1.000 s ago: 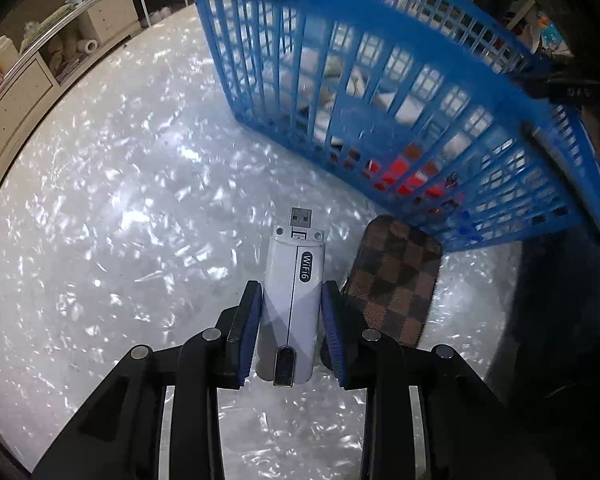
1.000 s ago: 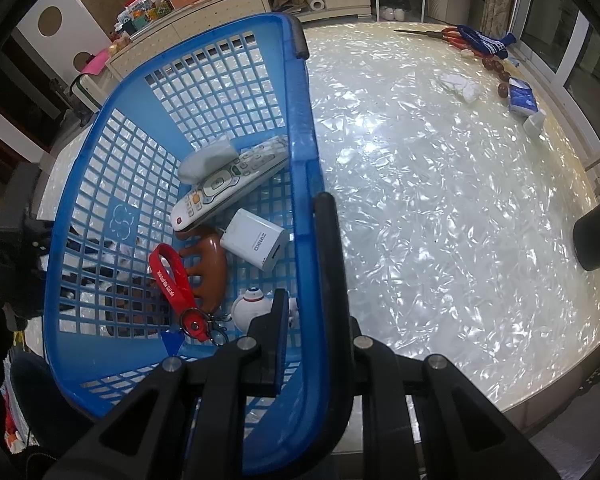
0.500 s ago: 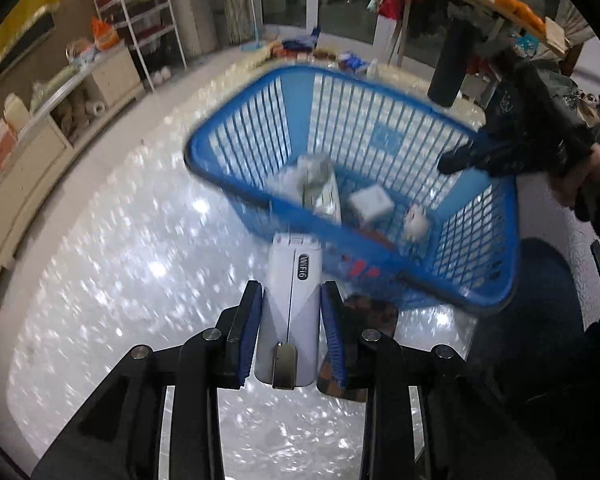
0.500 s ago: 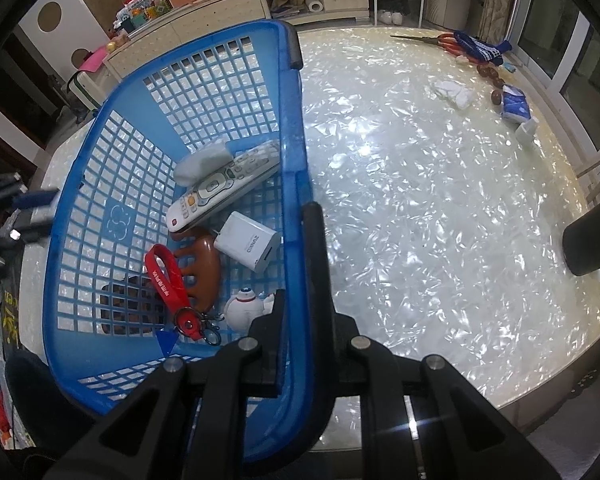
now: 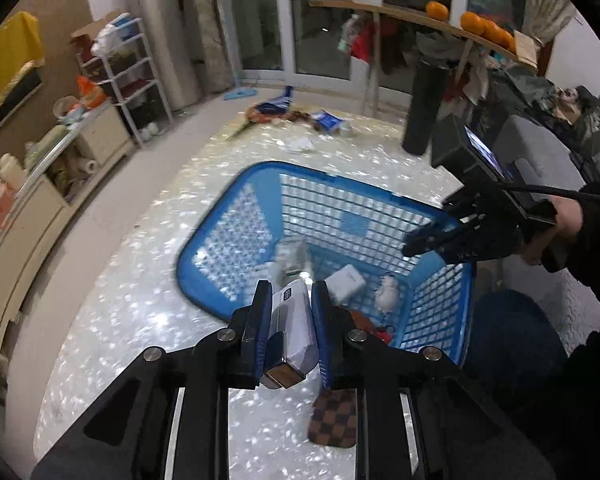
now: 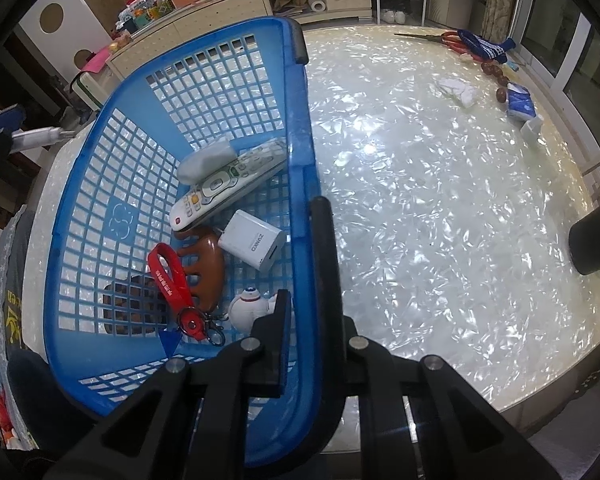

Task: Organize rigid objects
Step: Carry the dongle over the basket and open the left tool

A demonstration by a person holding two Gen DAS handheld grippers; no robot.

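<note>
My left gripper (image 5: pixel 288 294) holds a white USB dongle (image 5: pixel 294 320) in the air just short of the blue basket's (image 5: pixel 204 240) near wall; its jaws are closing, with the blue pads pressed on the dongle's sides. A brown checkered wallet (image 5: pixel 334 420) lies on the table below. My right gripper (image 6: pixel 302 252) is shut on the basket's rim (image 6: pixel 300 128). Inside the basket lie a remote (image 6: pixel 228 184), a white charger (image 6: pixel 252 240), a brown comb (image 6: pixel 204 268), a red key strap (image 6: pixel 172 280) and a small white figure (image 6: pixel 248 308).
Pearly white table (image 6: pixel 440 220). Scissors (image 6: pixel 440 36), a crumpled tissue (image 6: pixel 458 90) and a blue packet (image 6: pixel 520 102) lie along its far edge. A black cylinder (image 5: pixel 420 108) stands near the right side. A person's hand (image 5: pixel 560 224) holds the right gripper.
My left gripper has risen off the table with the dongle, away from the wallet and toward the basket's top. The dongle now sits tilted in the pads. The right gripper has stayed on the rim.
</note>
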